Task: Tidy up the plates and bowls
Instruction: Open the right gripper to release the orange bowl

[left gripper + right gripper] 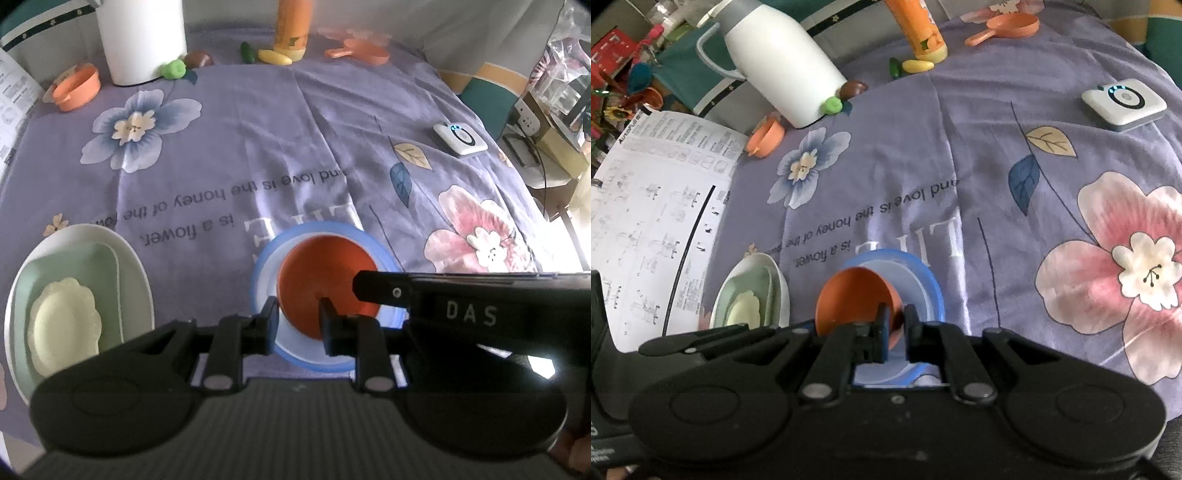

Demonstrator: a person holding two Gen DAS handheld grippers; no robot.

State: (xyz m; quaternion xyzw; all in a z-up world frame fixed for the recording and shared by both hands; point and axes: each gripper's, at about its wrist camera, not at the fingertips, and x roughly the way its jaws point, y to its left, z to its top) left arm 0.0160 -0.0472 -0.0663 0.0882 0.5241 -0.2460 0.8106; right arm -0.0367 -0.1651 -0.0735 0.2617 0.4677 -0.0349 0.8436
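Right gripper clamped on rim of orange bowl, bowl tilted, just ahead over blue plate. Left gripper parted, holding nothing, hovering just above same bowl. Step: stacking bowl on plate. Next: lower, level, release. Green dish stack left of left gripper.

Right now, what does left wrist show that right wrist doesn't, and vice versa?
Left wrist only: the right gripper seen from outside, reaching in from the right over the orange bowl; shelf clutter and cables at the right edge.

Right wrist only: its own fingers pinching the orange bowl's rim, bowl tilted; the printed instruction sheet in full; the jug's handle.

Both: blue-rimmed plate under the bowl, white dish holding green and pale plates, white jug, orange bottle.
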